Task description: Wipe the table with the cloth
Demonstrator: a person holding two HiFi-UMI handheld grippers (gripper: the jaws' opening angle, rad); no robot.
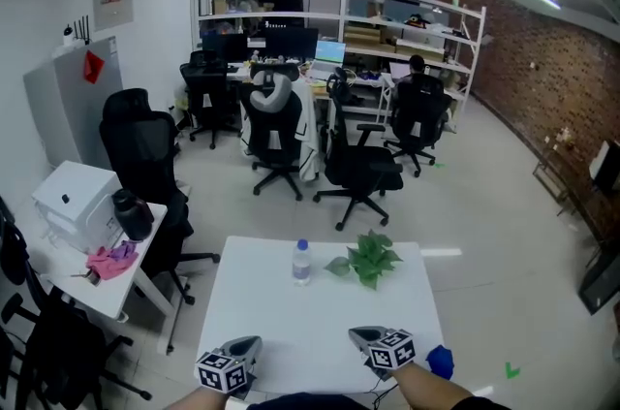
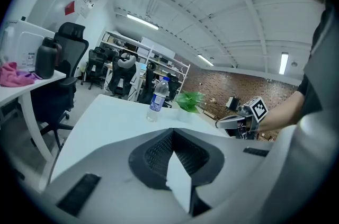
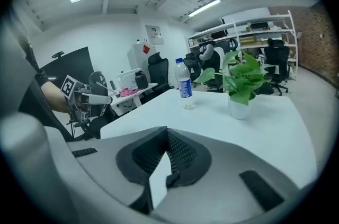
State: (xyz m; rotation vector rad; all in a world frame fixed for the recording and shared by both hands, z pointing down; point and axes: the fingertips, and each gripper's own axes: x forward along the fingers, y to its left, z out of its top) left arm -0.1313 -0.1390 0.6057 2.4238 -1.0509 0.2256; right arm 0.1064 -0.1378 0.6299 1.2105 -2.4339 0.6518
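Note:
The white table [image 1: 320, 321] carries a water bottle [image 1: 301, 262] and a small potted plant [image 1: 367, 258] near its far edge. My left gripper [image 1: 247, 346] hovers at the table's near left, jaws shut and empty. Over the near right, my right gripper [image 1: 362, 335] is also shut with nothing in it. A small blue thing [image 1: 441, 362] shows beside my right wrist at the table's edge; I cannot tell whether it is a cloth. A pink cloth [image 1: 113, 260] lies on the side desk to the left. No cloth lies on the table top itself.
The side desk [image 1: 92, 292] on the left also holds a white box [image 1: 76, 201] and a black jug [image 1: 132, 214]. Black office chairs [image 1: 360, 173] stand beyond the table, one close [image 1: 145, 156] at the far left corner. Shelves and desks fill the back.

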